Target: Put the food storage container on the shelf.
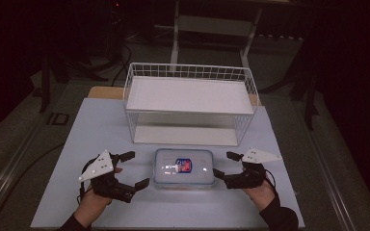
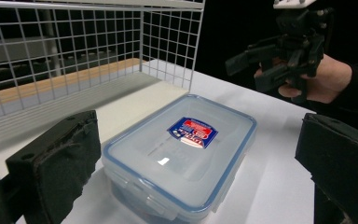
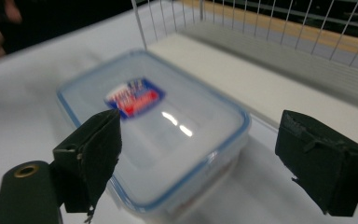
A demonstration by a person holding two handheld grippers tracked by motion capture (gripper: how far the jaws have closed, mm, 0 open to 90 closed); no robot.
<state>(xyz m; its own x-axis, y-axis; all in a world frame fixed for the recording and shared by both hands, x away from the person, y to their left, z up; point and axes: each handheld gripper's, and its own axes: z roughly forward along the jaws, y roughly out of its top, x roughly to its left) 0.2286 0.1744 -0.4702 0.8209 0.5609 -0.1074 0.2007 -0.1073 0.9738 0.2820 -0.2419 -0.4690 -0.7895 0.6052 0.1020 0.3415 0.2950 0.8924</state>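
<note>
A clear plastic box (image 1: 184,168) with a blue-sealed lid and a red and blue label lies on the white table near its front edge. My left gripper (image 1: 137,169) stands just left of the box, open, its jaws pointing at the box's short side. In the left gripper view the box (image 2: 182,154) lies ahead between the spread jaws of my left gripper (image 2: 199,135), untouched. My right gripper (image 1: 222,164) sits at the box's right end, open. Its own view has the blurred box (image 3: 158,130) close in front of my right gripper (image 3: 200,140).
A white wire basket rack (image 1: 190,72) with a flat white shelf stands behind the box, its open front facing me. The white table top (image 1: 101,125) has bare room left and right of it. Dark floor and table legs lie beyond.
</note>
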